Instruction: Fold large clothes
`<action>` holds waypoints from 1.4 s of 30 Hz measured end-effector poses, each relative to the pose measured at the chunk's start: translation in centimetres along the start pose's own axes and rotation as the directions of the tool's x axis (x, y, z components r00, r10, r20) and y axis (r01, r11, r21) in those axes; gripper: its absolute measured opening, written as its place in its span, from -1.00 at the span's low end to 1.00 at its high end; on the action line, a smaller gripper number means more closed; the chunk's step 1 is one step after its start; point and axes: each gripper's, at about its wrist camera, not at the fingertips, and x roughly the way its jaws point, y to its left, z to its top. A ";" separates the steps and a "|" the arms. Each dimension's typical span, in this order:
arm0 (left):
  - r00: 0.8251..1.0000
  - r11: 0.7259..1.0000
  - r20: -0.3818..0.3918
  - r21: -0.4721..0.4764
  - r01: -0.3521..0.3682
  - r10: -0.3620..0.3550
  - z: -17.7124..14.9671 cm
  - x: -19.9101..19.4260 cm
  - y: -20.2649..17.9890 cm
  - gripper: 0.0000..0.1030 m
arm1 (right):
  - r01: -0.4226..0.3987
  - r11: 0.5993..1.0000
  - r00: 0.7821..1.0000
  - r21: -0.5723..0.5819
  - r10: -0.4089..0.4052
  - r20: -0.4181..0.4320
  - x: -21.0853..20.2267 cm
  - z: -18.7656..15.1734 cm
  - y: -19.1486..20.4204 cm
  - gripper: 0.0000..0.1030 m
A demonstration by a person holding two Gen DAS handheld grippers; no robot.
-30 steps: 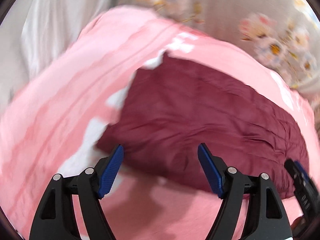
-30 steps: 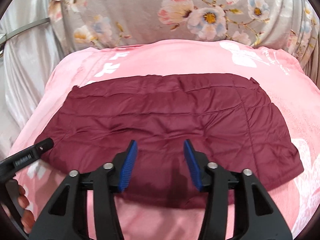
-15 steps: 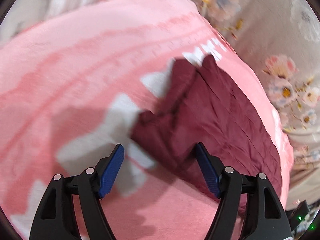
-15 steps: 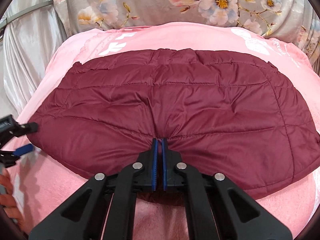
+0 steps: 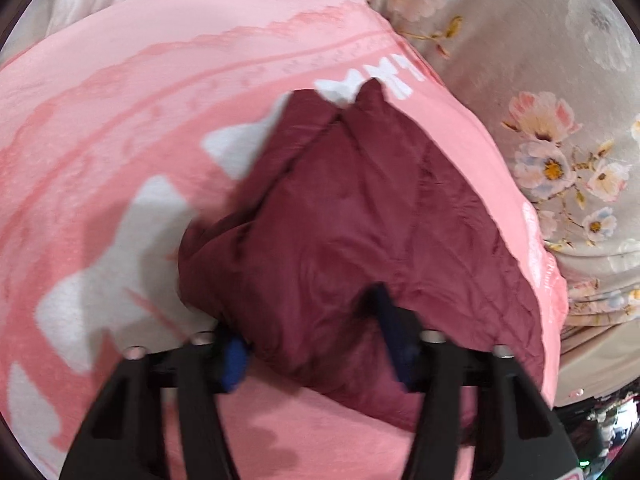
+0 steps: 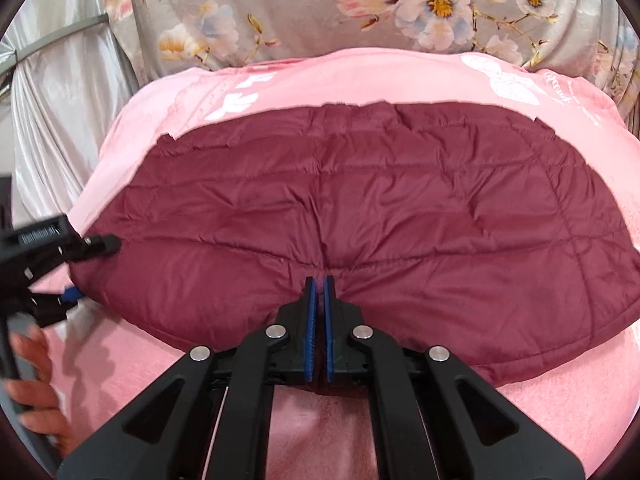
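Observation:
A maroon quilted jacket (image 6: 380,216) lies folded on a pink blanket (image 6: 360,76). My right gripper (image 6: 319,284) is shut on the jacket's near edge at its middle, pinching the fabric between the blue pads. In the left wrist view the jacket (image 5: 360,220) shows end-on. My left gripper (image 5: 308,332) is open, its jaws straddling the jacket's left end, with the fabric bulging between the blue pads (image 5: 234,360). The left gripper also shows in the right wrist view (image 6: 76,268), with one finger over the jacket's left corner and one under it.
The pink blanket (image 5: 100,120) with white prints covers the bed. A grey floral sheet (image 6: 320,8) rises behind it, and also shows at the right in the left wrist view (image 5: 540,80). A silvery curtain (image 6: 60,100) hangs at the left. A hand (image 6: 36,380) holds the left gripper.
My right gripper closed on the jacket's near edge and stays shut. My left gripper swung round to the jacket's left end and pushed forward over the corner.

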 end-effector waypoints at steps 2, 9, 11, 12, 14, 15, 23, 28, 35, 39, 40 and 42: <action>0.999 0.998 0.043 0.066 -0.009 0.006 0.0 -1.3 -1.9 -0.64 | -0.010 1.000 1.000 0.013 0.010 -0.004 0.4 0.1 -0.3 -0.95; 0.980 0.938 0.130 0.331 0.102 -0.153 -0.4 -6.9 -11.1 -0.84 | -0.064 0.995 0.998 0.081 0.063 0.012 -1.8 0.1 -2.5 -0.94; 0.971 0.904 0.121 0.404 0.141 -0.205 -1.1 -7.9 -14.6 -0.85 | -0.072 0.991 0.997 0.114 0.071 0.013 -3.3 -0.1 -3.8 -0.94; 0.967 0.882 0.113 0.445 0.155 -0.227 -1.8 -8.2 -16.5 -0.85 | -0.064 0.991 0.998 0.119 0.062 0.023 -4.1 -0.1 -4.5 -0.94; 0.962 0.842 0.087 0.508 0.181 -0.259 -3.5 -8.2 -19.9 -0.85 | -0.022 0.991 0.999 0.130 0.016 0.048 -6.0 -0.3 -6.5 -0.94; 0.960 0.816 0.062 0.543 0.197 -0.273 -4.6 -7.9 -21.8 -0.85 | -0.001 0.991 0.998 0.134 -0.007 0.056 -6.6 -0.4 -7.2 -0.94; 0.970 0.681 -0.143 0.692 0.239 -0.195 -15.0 0.2 -31.9 -0.87 | 0.143 0.955 0.983 0.259 -0.166 0.071 -11.5 -2.6 -16.2 -0.92; 0.978 0.649 -0.203 0.739 0.181 -0.041 -20.6 6.7 -32.3 -0.85 | 0.169 0.932 0.979 0.320 -0.196 0.053 -12.6 -4.3 -19.5 -0.91; 0.955 0.640 -0.258 0.712 0.288 -0.144 -19.6 1.6 -30.3 0.05 | 0.126 0.919 0.975 0.373 -0.184 0.125 -14.7 -2.3 -22.1 -0.10; 0.964 0.697 -0.174 0.667 0.265 -0.200 -16.3 -1.9 -28.3 0.25 | 0.038 0.934 0.972 0.354 -0.117 0.203 -15.6 1.1 -21.7 0.21; 0.971 0.719 -0.136 0.653 0.237 -0.197 -15.0 -2.5 -27.7 0.25 | -0.007 0.935 0.973 0.354 -0.075 0.217 -15.3 2.2 -21.6 0.32; 0.986 0.749 -0.065 0.643 0.159 -0.154 -13.5 -2.5 -27.7 0.25 | -0.059 0.932 0.978 0.357 -0.017 0.206 -14.5 3.8 -21.6 0.39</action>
